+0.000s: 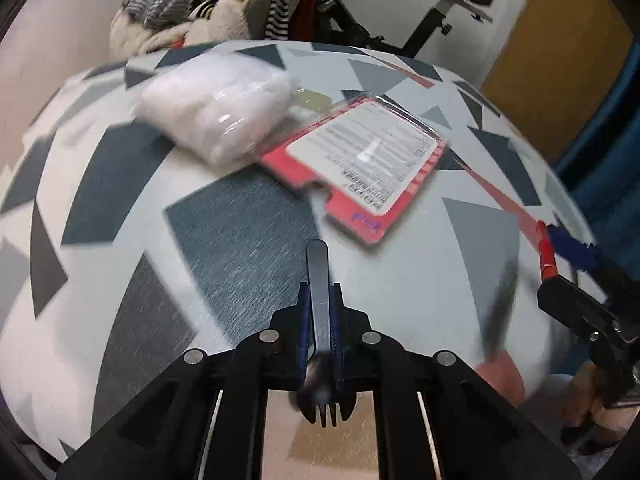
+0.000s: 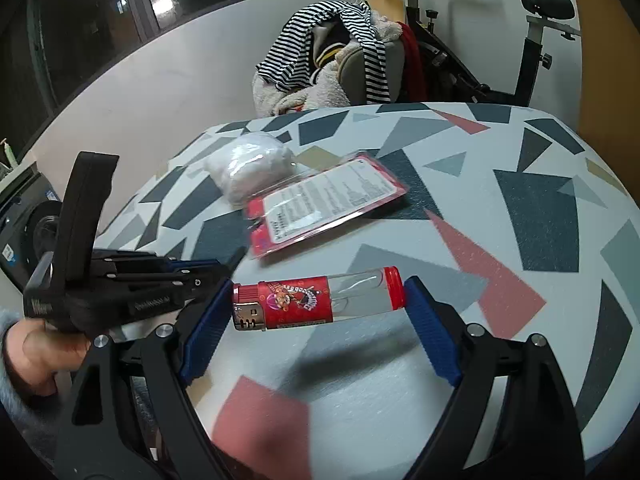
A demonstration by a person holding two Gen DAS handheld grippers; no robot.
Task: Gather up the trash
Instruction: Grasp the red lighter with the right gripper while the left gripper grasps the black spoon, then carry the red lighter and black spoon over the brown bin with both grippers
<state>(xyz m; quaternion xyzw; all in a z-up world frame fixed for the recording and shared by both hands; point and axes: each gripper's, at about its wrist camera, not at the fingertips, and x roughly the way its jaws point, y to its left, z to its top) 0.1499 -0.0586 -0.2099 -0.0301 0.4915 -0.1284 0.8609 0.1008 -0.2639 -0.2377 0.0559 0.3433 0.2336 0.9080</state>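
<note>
A black plastic fork (image 1: 320, 300) is clamped between the blue pads of my left gripper (image 1: 320, 292), handle pointing forward and tines back toward the camera. My right gripper (image 2: 320, 316) is shut lengthwise on a large red lighter (image 2: 304, 300), one pad at each end, held just above the patterned tablecloth (image 2: 520, 216). Further back on the table lie a red blister pack (image 1: 360, 168) (image 2: 324, 204) and a white wad in clear plastic (image 1: 216, 112) (image 2: 248, 172). In the right wrist view the left gripper (image 2: 208, 270) sits at the left, held by a hand (image 2: 36, 356).
Behind the table stands a chair heaped with striped and fleecy clothes (image 2: 332, 60), and an exercise bike (image 2: 536, 40) beside it. A light wall runs along the left. The table's edge curves away on the left and right sides.
</note>
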